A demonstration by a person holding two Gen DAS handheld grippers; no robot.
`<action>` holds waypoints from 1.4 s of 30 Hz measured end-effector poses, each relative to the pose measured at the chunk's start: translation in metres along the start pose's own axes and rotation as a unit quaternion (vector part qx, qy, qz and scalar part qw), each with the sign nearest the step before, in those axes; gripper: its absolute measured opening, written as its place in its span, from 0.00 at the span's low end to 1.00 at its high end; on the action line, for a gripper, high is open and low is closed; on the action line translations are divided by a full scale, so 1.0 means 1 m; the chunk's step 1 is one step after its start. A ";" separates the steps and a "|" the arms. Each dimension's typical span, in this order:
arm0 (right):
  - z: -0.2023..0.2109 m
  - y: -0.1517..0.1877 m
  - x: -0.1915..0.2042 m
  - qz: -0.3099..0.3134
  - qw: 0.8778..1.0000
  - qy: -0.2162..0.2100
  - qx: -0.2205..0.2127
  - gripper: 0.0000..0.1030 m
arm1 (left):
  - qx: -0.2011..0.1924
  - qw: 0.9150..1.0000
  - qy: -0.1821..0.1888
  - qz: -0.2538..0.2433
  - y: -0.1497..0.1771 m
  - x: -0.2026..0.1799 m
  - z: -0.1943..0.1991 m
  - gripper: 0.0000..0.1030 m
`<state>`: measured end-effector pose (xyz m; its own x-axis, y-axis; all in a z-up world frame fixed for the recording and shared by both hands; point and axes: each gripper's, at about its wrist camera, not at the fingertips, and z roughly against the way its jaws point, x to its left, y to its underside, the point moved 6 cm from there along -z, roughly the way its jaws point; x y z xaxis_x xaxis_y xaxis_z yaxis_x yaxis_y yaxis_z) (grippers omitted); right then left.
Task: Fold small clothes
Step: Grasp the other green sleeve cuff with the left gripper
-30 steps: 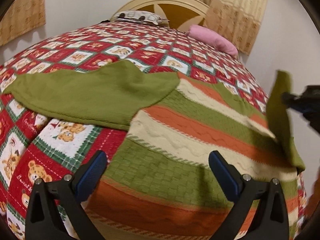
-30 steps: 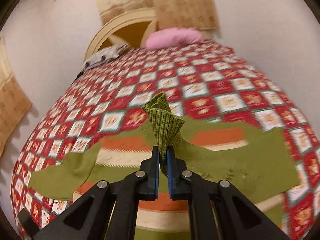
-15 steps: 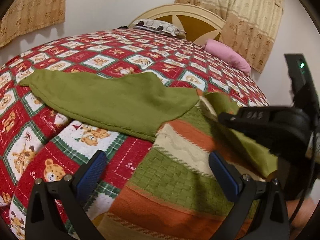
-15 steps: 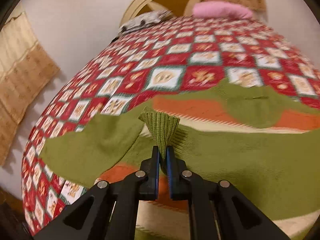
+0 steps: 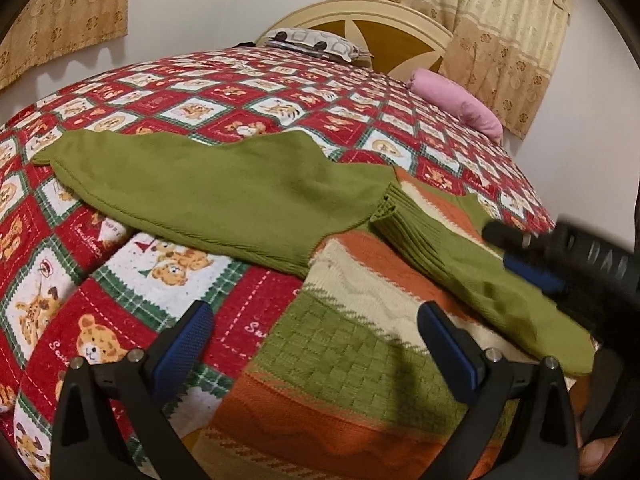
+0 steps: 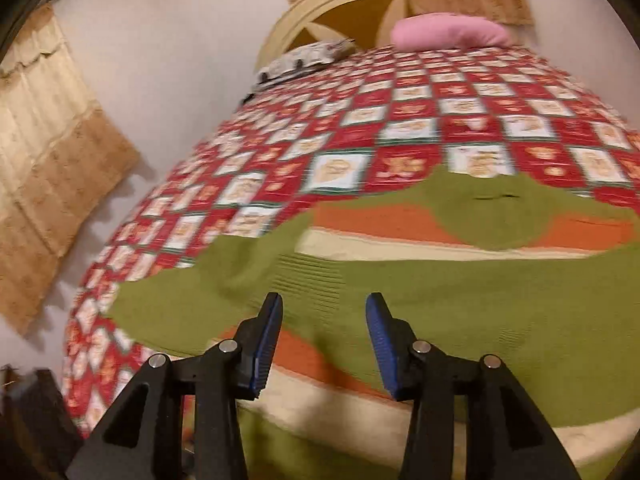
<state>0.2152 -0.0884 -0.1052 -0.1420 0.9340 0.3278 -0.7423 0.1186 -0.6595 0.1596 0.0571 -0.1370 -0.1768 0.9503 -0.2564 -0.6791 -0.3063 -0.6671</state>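
Observation:
A knitted sweater with green, orange and cream stripes lies flat on the bed. Its left green sleeve stretches out to the left over the quilt. The right green sleeve is laid across the striped body, ribbed cuff toward the left. My right gripper hovers just over that sleeve with its jaws opening and nothing pinched between the blue pads; it also shows at the right edge of the left wrist view. My left gripper stands open above the sweater's lower left edge, holding nothing.
The red, white and green teddy-bear quilt covers the whole bed. A pink pillow and a patterned pillow lie by the cream headboard. White walls and beige curtains surround the bed.
The right gripper came down and leftward with the sleeve cuff, laid the sleeve across the sweater body and let go, its jaws parting. The left gripper stayed open and nearly still.

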 end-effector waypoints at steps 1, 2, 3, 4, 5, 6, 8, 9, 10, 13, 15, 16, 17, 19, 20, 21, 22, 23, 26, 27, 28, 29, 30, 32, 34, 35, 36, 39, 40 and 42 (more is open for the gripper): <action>-0.004 0.006 -0.005 -0.003 1.000 0.006 0.012 0.44 | 0.000 1.000 -0.002 -0.003 0.000 -0.001 0.000 1.00; -0.009 0.012 -0.008 -0.005 1.000 0.010 0.024 0.44 | -0.001 1.000 -0.002 -0.005 0.000 -0.001 0.000 1.00; -0.017 0.019 -0.010 -0.006 0.999 0.015 0.041 0.44 | 0.000 1.000 -0.003 -0.006 0.000 -0.002 -0.001 1.00; -0.025 0.029 -0.012 -0.006 0.998 0.014 0.060 0.44 | 0.001 1.000 -0.006 -0.005 0.000 -0.001 -0.002 1.00; -0.026 0.032 -0.013 -0.004 0.998 0.013 0.057 0.43 | 0.004 1.000 -0.005 -0.003 0.000 -0.001 -0.003 1.00; -0.023 0.030 -0.012 0.000 0.999 0.013 0.051 0.43 | 0.008 1.000 -0.003 0.000 0.000 0.000 -0.005 1.00; -0.010 0.025 -0.013 -0.006 0.999 0.017 0.045 0.42 | 0.015 1.000 -0.003 0.004 0.000 0.002 -0.008 1.00; 0.006 0.021 -0.020 -0.010 0.999 0.023 0.022 0.42 | 0.015 1.000 -0.004 0.004 0.001 0.001 -0.008 1.00; 0.024 0.015 -0.028 -0.008 0.999 0.042 -0.004 0.42 | 0.014 1.000 -0.006 0.002 0.001 0.001 -0.007 1.00; 0.066 0.012 -0.064 -0.015 0.993 0.110 -0.044 0.42 | 0.017 1.000 -0.008 -0.004 0.002 -0.002 -0.008 1.00; 0.088 0.016 -0.095 -0.028 0.986 0.153 -0.052 0.42 | 0.019 1.000 -0.009 -0.005 0.002 -0.002 -0.009 1.00; 0.094 0.021 -0.110 -0.033 0.983 0.173 -0.049 0.42 | 0.020 1.000 -0.010 -0.006 0.003 -0.003 -0.009 1.00; 0.099 0.026 -0.123 -0.035 0.979 0.194 -0.046 0.42 | 0.020 1.000 -0.012 -0.007 0.003 -0.003 -0.009 1.00; 0.104 0.040 -0.151 -0.038 0.970 0.238 -0.031 0.42 | 0.023 1.000 -0.014 -0.011 0.003 -0.004 -0.010 1.00; 0.102 0.048 -0.164 -0.045 0.966 0.253 -0.017 0.42 | 0.023 1.000 -0.014 -0.011 0.004 -0.004 -0.010 1.00; 0.101 0.061 -0.185 -0.061 0.963 0.264 0.006 0.39 | 0.023 1.000 -0.012 -0.011 0.004 -0.004 -0.009 1.00; 0.101 0.065 -0.193 -0.067 0.964 0.256 0.002 0.35 | 0.023 1.000 -0.011 -0.010 0.003 -0.004 -0.009 1.00; 0.105 0.066 -0.198 -0.071 0.967 0.243 -0.010 0.28 | 0.025 1.000 -0.009 -0.010 0.003 -0.003 -0.009 1.00; 0.115 0.064 -0.211 -0.090 0.960 0.264 -0.020 0.12 | 0.034 0.999 0.008 -0.017 0.003 -0.002 -0.007 1.00; 0.115 0.066 -0.215 -0.097 0.961 0.258 -0.022 0.12 | 0.041 0.999 0.016 -0.026 0.003 -0.002 -0.006 1.00; 0.115 0.066 -0.217 -0.101 0.962 0.253 -0.025 0.12 | 0.050 0.998 0.021 -0.040 0.002 0.000 -0.003 1.00; 0.115 0.065 -0.217 -0.102 0.962 0.251 -0.027 0.12 | 0.050 0.997 0.018 -0.051 -0.001 0.006 0.002 1.00; 0.117 0.067 -0.216 -0.101 0.963 0.249 -0.029 0.12 | 0.040 0.998 0.009 -0.055 -0.006 0.016 0.008 1.00; 0.116 0.068 -0.213 -0.094 0.963 0.249 -0.035 0.15 | 0.005 0.999 -0.021 -0.045 -0.024 0.048 0.022 1.00; 0.118 0.072 -0.208 -0.091 0.965 0.245 -0.037 0.18 | -0.022 0.999 -0.047 -0.015 -0.046 0.089 0.031 1.00; 0.117 0.072 -0.207 -0.091 0.966 0.240 -0.038 0.22 | -0.032 0.997 -0.064 0.007 -0.057 0.113 0.035 1.00; 0.117 0.073 -0.205 -0.090 0.967 0.233 -0.039 0.24 | -0.042 0.995 -0.082 0.032 -0.069 0.139 0.037 1.00; 0.114 0.074 -0.199 -0.077 0.971 0.224 -0.036 0.39 | -0.041 0.988 -0.110 0.096 -0.091 0.202 0.033 1.00; 0.112 0.073 -0.195 -0.066 0.971 0.228 -0.032 0.43 | -0.034 0.987 -0.107 0.118 -0.094 0.215 0.029 1.00; 0.107 0.072 -0.190 -0.046 0.968 0.245 -0.024 0.47 | -0.021 0.981 -0.085 0.172 -0.099 0.241 0.017 0.98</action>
<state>0.1184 -0.2930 -0.1425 0.2597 0.9650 0.0350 -0.7046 0.2142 -0.6765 0.1717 0.3173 -0.1211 -0.5093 0.7846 -0.3536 -0.5295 -0.6096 -0.5900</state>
